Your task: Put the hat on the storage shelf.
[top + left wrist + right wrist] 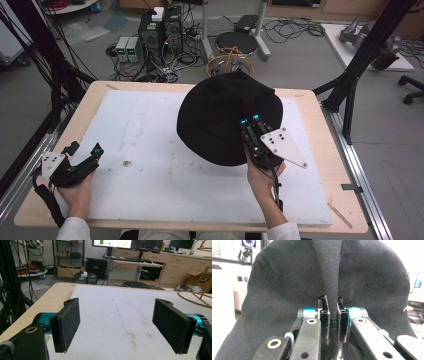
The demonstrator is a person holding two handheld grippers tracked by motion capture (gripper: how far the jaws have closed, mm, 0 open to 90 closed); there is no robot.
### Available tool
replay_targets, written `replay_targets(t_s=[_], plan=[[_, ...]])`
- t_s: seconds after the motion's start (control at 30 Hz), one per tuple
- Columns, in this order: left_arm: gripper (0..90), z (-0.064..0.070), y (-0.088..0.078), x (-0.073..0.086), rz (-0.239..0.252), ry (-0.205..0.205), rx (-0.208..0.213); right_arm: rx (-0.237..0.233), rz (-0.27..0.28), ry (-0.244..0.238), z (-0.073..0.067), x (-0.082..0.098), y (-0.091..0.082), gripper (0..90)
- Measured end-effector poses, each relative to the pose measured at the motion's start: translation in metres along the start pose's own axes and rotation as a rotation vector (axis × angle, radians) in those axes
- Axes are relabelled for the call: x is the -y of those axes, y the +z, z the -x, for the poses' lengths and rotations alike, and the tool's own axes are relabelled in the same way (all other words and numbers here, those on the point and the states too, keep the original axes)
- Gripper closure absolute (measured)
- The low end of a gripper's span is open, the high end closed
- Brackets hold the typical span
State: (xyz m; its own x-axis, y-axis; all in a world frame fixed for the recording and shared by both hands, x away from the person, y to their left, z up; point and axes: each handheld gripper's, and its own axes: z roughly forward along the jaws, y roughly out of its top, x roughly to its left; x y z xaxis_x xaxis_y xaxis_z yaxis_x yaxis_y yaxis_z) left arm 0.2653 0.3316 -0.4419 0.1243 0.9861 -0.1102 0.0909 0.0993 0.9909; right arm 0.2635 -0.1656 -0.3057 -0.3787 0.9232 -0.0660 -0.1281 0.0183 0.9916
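A black fabric hat hangs lifted above the white mat, right of centre in the high view. My right gripper is shut on a fold of its brim. In the right gripper view the two pads pinch that fold of the hat at my right gripper, and the cloth spreads wide on both sides. My left gripper rests at the mat's left edge, held in a hand. In the left gripper view my left gripper stands open with nothing between its black pads.
The mat lies on a wooden table. A yellow wire stand sits on the floor behind the table, its ring also at the right in the left gripper view. Computers and cables lie beyond. Black frame posts flank the table.
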Motion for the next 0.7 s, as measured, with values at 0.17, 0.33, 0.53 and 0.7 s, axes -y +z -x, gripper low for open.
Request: replay_targets(t_s=[0.17,0.33,0.53,0.7], plan=[[22.4,0.001,0.001,0.001,-0.004,0.001,0.001,0.005,0.025,-0.003,0.003,-0.007,0.013,85.7],[22.4,0.001,0.000,0.001,-0.005,0.006,-0.003,0.014,0.046,-0.003,0.009,-0.020,0.033,85.7],[22.4,0.000,-0.001,0.001,-0.002,0.002,-0.014,0.027,0.054,-0.005,0.016,-0.031,0.049,85.7],[22.4,0.000,-0.001,0.001,-0.002,0.001,-0.015,0.041,0.056,0.012,0.027,-0.039,0.065,85.7]])
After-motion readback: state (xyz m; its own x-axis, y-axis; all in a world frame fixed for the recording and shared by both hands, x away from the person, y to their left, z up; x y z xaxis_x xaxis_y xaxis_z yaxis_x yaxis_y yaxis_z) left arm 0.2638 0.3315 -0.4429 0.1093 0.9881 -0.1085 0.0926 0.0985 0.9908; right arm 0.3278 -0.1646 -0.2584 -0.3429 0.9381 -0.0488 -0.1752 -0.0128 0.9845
